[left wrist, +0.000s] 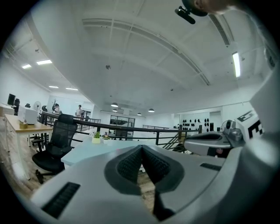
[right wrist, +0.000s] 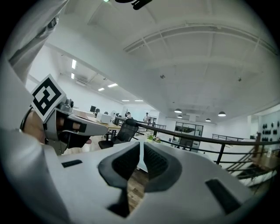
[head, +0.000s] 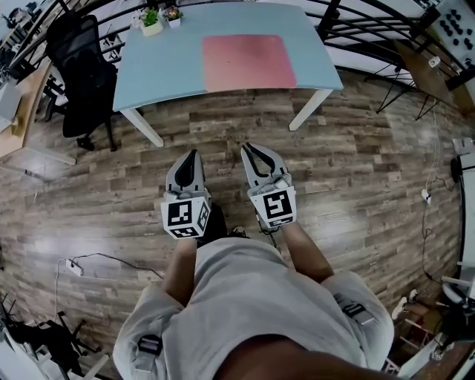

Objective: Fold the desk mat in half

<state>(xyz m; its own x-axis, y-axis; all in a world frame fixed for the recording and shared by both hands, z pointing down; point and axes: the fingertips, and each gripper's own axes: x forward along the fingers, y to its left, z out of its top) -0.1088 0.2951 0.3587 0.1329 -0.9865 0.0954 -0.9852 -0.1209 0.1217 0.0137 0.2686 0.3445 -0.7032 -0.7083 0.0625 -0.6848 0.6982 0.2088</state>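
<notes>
Head view, left to right: black office chair [head: 82, 74] at the table's left end, two small potted plants [head: 151, 22] on the far left corner of the light blue table [head: 163, 74], then the desk mat [head: 249, 62] right of the table's centre. The mat is pink, rectangular with rounded corners, lying flat and fully open, no fold or lifted edge. Its near long edge runs close to the table's front edge.

Both grippers are well short of the table, over the wood floor [head: 356, 163], side by side in front of the person's grey shirt [head: 245, 312]. Left gripper [head: 193, 154]: pads pressed together at the tips, nothing between them. Right gripper [head: 246, 148]: pads also together, only a hairline slit showing, nothing pinched.

Only the head view shows the mat's colour and outline. In the gripper views, which look nearly level, the tabletop is a thin pale strip and I cannot make out the mat. Those views add a dark railing [left wrist: 131, 127] behind the table, ceiling lights and a wooden desk [left wrist: 26, 126] at far left. Each also shows the other gripper beside it.
</notes>
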